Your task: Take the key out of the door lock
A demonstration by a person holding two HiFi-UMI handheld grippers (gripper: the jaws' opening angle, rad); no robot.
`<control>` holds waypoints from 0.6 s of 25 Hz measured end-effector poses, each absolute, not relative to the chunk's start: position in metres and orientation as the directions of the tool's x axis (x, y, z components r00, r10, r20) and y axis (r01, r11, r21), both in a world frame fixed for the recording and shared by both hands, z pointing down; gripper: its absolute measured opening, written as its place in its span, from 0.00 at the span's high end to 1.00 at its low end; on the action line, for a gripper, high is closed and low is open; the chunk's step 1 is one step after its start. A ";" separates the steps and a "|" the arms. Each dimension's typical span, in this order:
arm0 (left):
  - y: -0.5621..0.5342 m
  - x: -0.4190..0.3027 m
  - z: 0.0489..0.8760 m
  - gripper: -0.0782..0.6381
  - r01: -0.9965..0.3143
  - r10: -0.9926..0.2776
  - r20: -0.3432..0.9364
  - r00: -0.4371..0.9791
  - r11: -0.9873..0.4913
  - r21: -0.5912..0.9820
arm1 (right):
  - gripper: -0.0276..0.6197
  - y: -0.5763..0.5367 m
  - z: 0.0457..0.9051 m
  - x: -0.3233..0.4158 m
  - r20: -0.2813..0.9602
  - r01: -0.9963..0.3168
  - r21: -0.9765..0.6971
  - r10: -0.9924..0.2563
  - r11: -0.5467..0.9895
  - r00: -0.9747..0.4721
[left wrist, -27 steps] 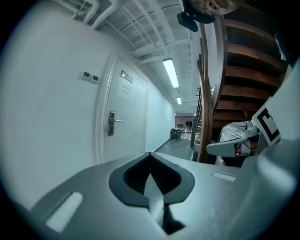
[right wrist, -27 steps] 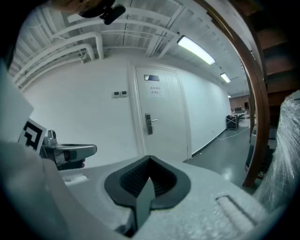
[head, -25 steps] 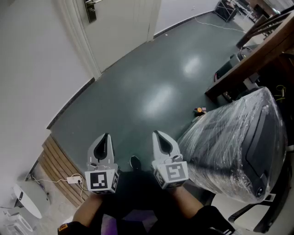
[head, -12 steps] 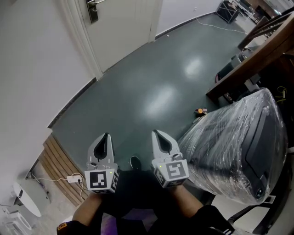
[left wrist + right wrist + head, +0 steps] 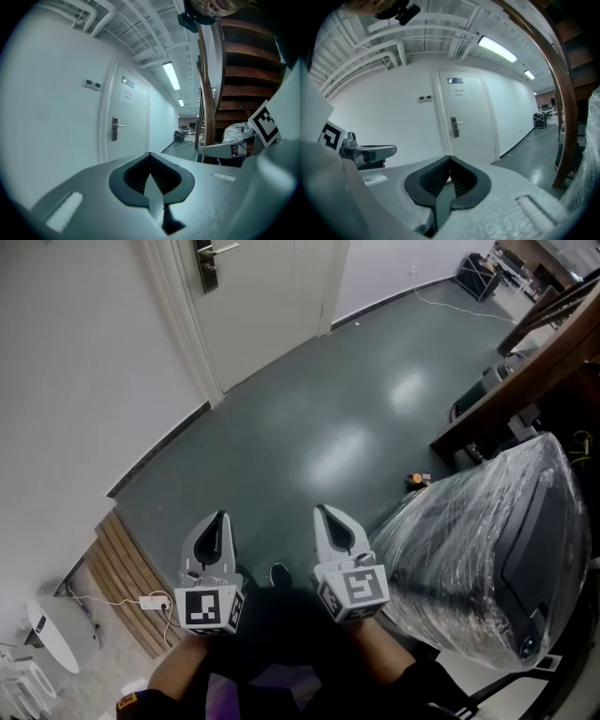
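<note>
The white door [image 5: 272, 296] stands at the far end of the green floor, with its metal lock plate and lever handle [image 5: 208, 261] at the top of the head view. The lock plate [image 5: 115, 128] in the left gripper view and the same lock plate [image 5: 453, 126] in the right gripper view are small and far off, and no key can be made out on them. My left gripper [image 5: 219, 518] and right gripper [image 5: 322, 512] are held side by side low in front of me, well short of the door. Both are shut with nothing between the jaws [image 5: 150, 157] [image 5: 449, 161].
A plastic-wrapped office chair [image 5: 487, 540] stands close on my right, with dark wooden stairs [image 5: 525, 362] behind it. A small orange object [image 5: 415, 480] lies on the floor beside the chair. Wooden slats [image 5: 122, 577] and a white plug with a cable [image 5: 150, 601] lie by the left wall.
The head view has shifted so the door and its lock plate sit lower and a little further right. Both grippers keep their place in the view and stay shut.
</note>
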State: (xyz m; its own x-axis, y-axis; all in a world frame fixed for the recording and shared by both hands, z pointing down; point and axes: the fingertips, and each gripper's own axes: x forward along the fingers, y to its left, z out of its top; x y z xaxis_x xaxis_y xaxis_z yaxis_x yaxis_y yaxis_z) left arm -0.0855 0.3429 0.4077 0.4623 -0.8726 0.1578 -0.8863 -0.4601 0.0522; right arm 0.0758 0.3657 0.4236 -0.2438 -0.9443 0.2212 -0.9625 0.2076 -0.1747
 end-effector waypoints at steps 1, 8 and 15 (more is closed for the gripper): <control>0.344 -0.087 0.407 0.87 -0.888 -0.874 0.158 0.459 -0.457 0.047 | 0.97 0.364 0.423 0.075 0.222 -0.961 -0.181 -0.943 0.208 -0.246; 0.326 -0.094 0.404 0.87 -0.892 -0.877 0.165 0.451 -0.445 0.074 | 0.97 0.344 0.424 0.067 0.239 -0.957 -0.196 -0.936 0.214 -0.259; 0.270 -0.087 0.411 0.87 -0.872 -0.858 0.159 0.489 -0.479 0.096 | 0.97 0.298 0.432 0.066 0.271 -0.963 -0.183 -0.932 0.198 -0.243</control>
